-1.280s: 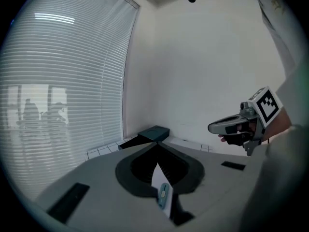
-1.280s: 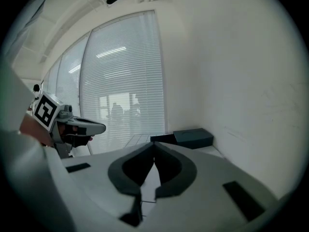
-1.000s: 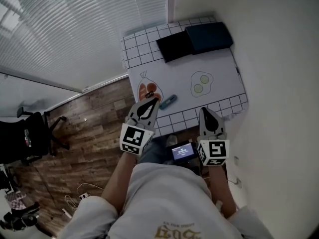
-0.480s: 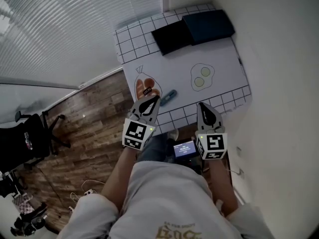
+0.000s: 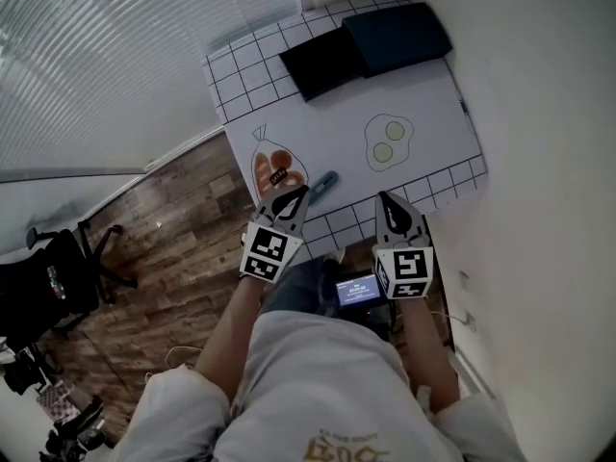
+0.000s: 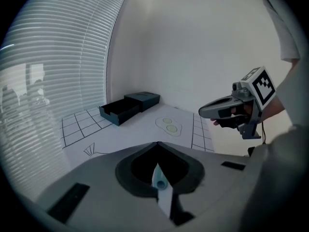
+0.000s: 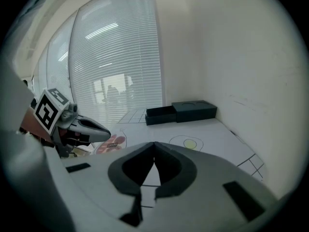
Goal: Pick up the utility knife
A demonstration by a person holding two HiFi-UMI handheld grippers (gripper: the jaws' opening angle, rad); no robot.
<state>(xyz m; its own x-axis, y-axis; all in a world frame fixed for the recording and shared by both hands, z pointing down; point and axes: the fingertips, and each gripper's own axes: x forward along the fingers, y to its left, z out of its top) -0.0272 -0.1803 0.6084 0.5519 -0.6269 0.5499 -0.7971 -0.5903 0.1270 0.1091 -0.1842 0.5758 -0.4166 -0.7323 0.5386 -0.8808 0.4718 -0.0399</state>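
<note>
On the white mat, just past the tip of the left gripper, the blue utility knife lies untouched beside an orange drawing. Over the last second the left gripper and the right gripper have been brought down nearer the mat, jaws pressed together and empty, so they must be opened before any grasp. No writing can be read, neither on the drawing's small dark label nor in the shirt print.

The mat lies open; dark boxes crowd its far edge.
</note>
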